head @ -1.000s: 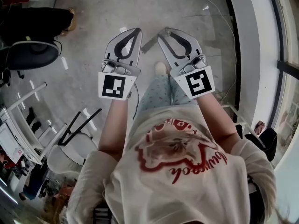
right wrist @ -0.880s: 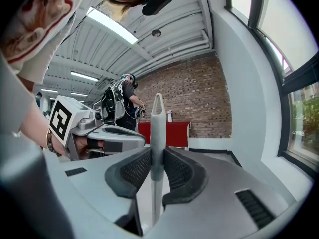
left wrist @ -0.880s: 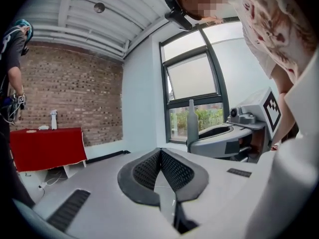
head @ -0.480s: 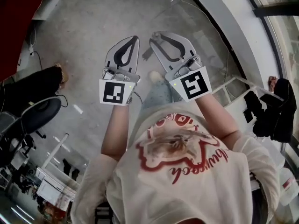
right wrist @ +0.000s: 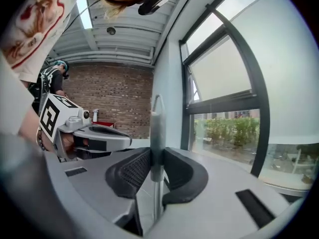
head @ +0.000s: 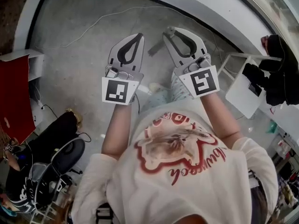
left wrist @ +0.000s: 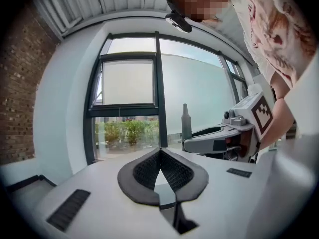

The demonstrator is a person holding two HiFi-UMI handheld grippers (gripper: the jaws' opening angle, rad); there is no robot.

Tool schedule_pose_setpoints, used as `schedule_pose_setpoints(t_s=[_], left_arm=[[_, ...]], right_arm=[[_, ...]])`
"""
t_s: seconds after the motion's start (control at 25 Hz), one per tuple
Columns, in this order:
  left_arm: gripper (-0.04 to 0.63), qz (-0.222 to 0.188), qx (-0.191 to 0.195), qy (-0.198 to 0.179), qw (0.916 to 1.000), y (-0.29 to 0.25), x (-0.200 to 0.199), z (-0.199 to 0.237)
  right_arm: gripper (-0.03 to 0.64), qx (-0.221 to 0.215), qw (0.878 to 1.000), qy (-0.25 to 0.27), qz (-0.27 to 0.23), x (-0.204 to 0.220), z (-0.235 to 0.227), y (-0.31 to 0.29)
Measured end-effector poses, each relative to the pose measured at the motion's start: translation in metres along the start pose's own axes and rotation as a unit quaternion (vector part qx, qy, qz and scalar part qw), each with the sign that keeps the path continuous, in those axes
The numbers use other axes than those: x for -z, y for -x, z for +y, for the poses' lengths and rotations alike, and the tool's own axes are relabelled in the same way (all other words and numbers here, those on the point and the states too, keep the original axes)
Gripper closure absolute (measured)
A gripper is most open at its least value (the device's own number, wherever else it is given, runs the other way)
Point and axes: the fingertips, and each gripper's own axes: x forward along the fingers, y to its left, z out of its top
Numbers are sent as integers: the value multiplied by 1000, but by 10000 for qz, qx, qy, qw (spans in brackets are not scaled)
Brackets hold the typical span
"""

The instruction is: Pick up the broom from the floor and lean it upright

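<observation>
The broom's grey handle (right wrist: 157,128) stands upright between the pads of my right gripper (right wrist: 156,167), which is shut on it. Its tapered top (left wrist: 186,119) also shows beside the right gripper (left wrist: 224,137) in the left gripper view. From the head view only a short grey piece of the handle (head: 153,49) shows at the tip of the right gripper (head: 169,32). The broom's head is hidden. My left gripper (head: 139,36) is held level beside the right one. Its jaws (left wrist: 160,152) are shut with nothing between them. The left gripper (right wrist: 87,137) appears at the left of the right gripper view.
Ahead is a white wall with a dark-framed window (left wrist: 157,83), with a brick wall (right wrist: 114,98) to one side. On the grey floor lie a thin cable (head: 105,16) and a red board (head: 14,97). An office chair (head: 60,157) stands at the lower left, a white rack (head: 243,90) with dark clothes at the right.
The person has turned, so the floor and the room's things have swung across the head view. Both grippers moved along together, still side by side, the right one still shut on the handle.
</observation>
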Motion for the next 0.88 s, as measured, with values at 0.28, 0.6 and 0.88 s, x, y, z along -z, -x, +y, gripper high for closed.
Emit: schedule_pose_setpoints(t_s=[0.28,0.6,0.88], left_arm=[[574,183,746,-6,9970,-95,3,-32],[574,137,1420,-101,9897,-223,-13,-75],[574,226,1910,-226,9811,-308,-15,-115]], right_arm=[[522,842,9963,16,160,10,-116,10],[522,1271,9914,-133,295,21,-218,37],[522,1718,9831,-457,427,39,-292,56]])
